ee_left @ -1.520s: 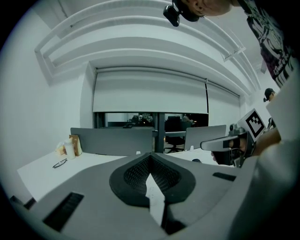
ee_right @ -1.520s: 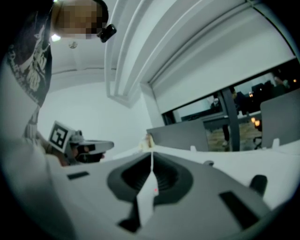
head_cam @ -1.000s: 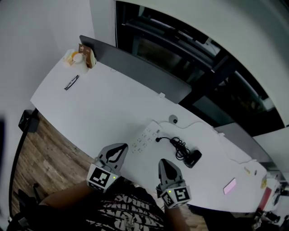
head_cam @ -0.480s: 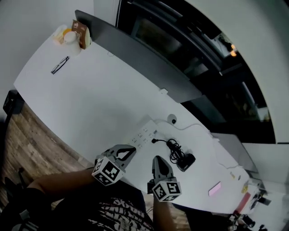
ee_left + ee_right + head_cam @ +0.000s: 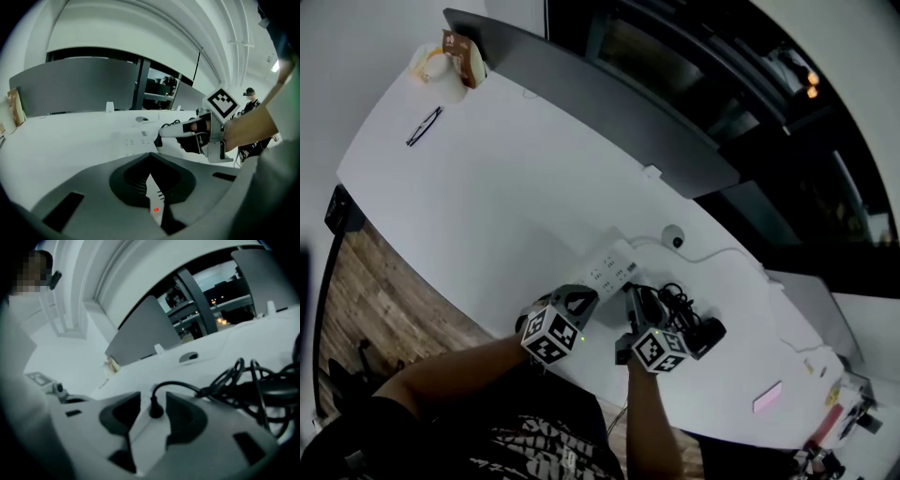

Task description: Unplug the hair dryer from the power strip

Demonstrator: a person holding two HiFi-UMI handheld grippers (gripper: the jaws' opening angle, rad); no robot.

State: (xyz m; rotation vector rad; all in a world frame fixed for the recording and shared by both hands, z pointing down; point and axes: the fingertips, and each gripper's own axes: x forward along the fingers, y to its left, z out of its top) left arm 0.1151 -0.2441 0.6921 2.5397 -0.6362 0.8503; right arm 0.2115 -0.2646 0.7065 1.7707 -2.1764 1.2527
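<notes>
- White rectangular plastic power strip [image 5: 609, 270] is lying near the front edge of the white desk [image 5: 487, 187]. The black round plug [image 5: 154, 409] is sitting in its socket. The looped black cord [image 5: 225, 380] is trailing off to the black hair dryer [image 5: 705, 334], which is lying just to the right of the strip.
- Right gripper [image 5: 639, 302]: its jaws have just been opening and are now standing wide, one on each side of the plug. The pads aren't touching it, so nothing is grasped yet.
- Left gripper [image 5: 577, 302]: its jaw tips are meeting and gripping nothing. It is hovering over or resting on the strip's near end, and I can't tell which.
- Step in hand, as I'm reading it: closing the right gripper on the plug.
- Doing it well:
  - Keep the plug centred between the pads and clamp on the moulded body, not on the cord.
  - Pull straight along the pins, with no sideways levering.
  - The strip is looking light and will likely lift with the plug, so the left gripper should be pinning it down before the pull.
- What each view is adding:
  - The right gripper view is showing the plug between the open jaws. The head view is hiding that behind the gripper body.
  - The left gripper view is showing a red indicator lamp [image 5: 156, 209] through the gap under its jaws, so the strip is probably live.
  - Only the head view is giving the overall layout of strip, cord coil and dryer.
</notes>
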